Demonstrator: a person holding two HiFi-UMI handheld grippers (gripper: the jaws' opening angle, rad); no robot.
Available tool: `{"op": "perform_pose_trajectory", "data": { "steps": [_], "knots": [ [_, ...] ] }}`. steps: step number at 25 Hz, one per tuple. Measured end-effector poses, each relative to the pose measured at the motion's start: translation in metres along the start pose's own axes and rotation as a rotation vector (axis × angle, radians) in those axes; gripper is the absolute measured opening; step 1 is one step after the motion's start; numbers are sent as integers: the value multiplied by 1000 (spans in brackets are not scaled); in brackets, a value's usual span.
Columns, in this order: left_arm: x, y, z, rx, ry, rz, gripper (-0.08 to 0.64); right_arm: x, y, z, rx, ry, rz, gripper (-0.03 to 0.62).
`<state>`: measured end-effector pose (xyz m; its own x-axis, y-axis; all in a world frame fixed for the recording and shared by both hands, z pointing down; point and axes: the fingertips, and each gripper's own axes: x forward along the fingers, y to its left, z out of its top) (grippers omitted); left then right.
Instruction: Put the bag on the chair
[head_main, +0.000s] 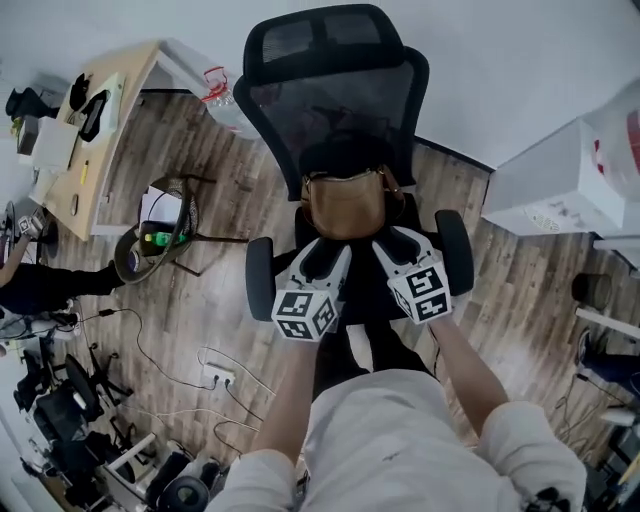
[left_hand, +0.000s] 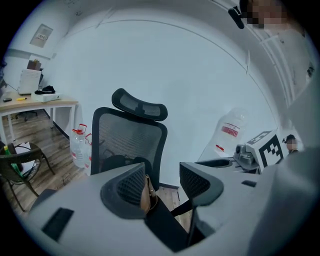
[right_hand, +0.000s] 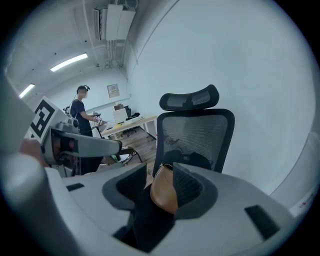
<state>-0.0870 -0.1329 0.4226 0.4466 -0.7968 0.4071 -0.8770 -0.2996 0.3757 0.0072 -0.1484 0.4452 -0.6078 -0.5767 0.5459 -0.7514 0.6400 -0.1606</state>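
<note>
Progress: looks nearly done | bag (head_main: 345, 205) on chair (head_main: 335, 90) seat, against backrest | left hand-held gripper (head_main: 328, 250) released, bag edge beside one jaw | right hand-held gripper (head_main: 402, 245) released, bag between jaws, unclamped | remaining: probably only pulling both clear

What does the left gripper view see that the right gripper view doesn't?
Only the left gripper view shows the water bottles standing beside the chair. Only the right gripper view shows a person standing far off, and the ceiling lights. Both views show the chair and the brown bag sitting on it.
</note>
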Motion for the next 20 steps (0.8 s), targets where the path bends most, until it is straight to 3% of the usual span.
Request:
{"op": "perform_pose_trajectory", "data": {
  "steps": [8,20],
  "knots": [
    [-10,-17,25,52,-40,-31,202,-19,5,41,-49,-79,10,131],
    [-26,-30,53,117,-78,-25,118,-39,16,83,-68,-150,10,71]
  ]
}}
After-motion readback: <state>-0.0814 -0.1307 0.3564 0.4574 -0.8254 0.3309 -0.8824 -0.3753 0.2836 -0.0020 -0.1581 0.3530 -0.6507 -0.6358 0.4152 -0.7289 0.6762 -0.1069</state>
